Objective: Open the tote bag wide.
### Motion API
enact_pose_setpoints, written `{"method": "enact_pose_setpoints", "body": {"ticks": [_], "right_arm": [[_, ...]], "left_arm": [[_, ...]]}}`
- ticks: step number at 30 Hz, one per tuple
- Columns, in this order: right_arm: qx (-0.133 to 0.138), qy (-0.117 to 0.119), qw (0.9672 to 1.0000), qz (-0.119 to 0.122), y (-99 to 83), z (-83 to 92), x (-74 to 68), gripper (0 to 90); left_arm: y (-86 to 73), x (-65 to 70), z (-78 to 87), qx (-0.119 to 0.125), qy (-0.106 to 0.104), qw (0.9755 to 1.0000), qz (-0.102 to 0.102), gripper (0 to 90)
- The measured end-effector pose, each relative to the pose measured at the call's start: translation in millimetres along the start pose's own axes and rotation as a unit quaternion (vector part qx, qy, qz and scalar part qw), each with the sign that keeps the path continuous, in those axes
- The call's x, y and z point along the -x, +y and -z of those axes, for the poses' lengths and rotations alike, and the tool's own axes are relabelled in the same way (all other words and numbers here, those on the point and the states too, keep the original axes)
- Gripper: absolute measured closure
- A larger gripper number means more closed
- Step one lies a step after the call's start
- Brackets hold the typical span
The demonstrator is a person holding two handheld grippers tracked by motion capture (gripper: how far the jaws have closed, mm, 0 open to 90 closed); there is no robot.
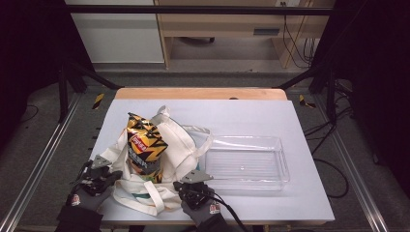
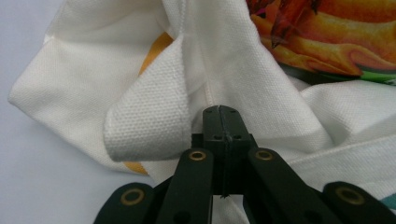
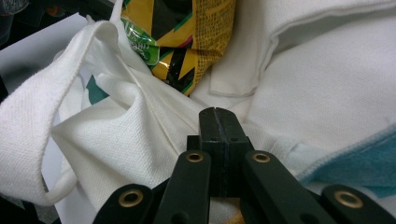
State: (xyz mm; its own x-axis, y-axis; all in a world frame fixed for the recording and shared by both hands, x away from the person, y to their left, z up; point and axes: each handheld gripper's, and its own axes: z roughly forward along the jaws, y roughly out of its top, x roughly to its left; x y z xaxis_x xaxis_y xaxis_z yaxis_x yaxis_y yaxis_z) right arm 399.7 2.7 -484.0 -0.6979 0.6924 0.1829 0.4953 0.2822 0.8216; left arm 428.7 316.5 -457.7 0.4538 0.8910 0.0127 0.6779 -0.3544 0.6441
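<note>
Slumping on bench: woven white canvas tote, glossy crinkled snack bag upright inside. Left hand-held gripper, right hand-held gripper: jaws closed, against cloth, pinch unclear.

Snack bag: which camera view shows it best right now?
The high view: the snack bag stands upright in the white tote bag, seen nearly whole. The left gripper view catches an orange corner; the right gripper view a yellow-black part.

lab: framed rig, cables
</note>
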Motion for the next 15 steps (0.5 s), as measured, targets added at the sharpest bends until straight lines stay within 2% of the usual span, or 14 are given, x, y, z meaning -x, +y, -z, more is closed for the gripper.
{"method": "enact_pose_setpoints", "body": {"ticks": [2,8,10,15], "right_arm": [[0.002,0.002,1.0,-0.004,-2.1,-0.4,0.9,90.0],[0.0,0.001,1.0,-0.001,-2.8,-1.8,0.9,90.0],[-0.001,0.002,1.0,-0.001,-2.9,-2.1,1.3,90.0],[-0.004,0.001,1.0,-0.004,-1.1,-1.7,1.2,90.0]], "left_arm": [[-0.3,0.2,-1.0,0.001,-0.001,1.0,0.003,89.8],[-1.1,1.4,-3.5,0.003,-0.001,1.0,-0.002,89.8],[-1.0,2.2,-3.5,-0.002,0.002,0.9999,-0.012,89.8],[-0.8,2.5,-3.6,0.001,0.003,0.9999,-0.011,89.7]]}}
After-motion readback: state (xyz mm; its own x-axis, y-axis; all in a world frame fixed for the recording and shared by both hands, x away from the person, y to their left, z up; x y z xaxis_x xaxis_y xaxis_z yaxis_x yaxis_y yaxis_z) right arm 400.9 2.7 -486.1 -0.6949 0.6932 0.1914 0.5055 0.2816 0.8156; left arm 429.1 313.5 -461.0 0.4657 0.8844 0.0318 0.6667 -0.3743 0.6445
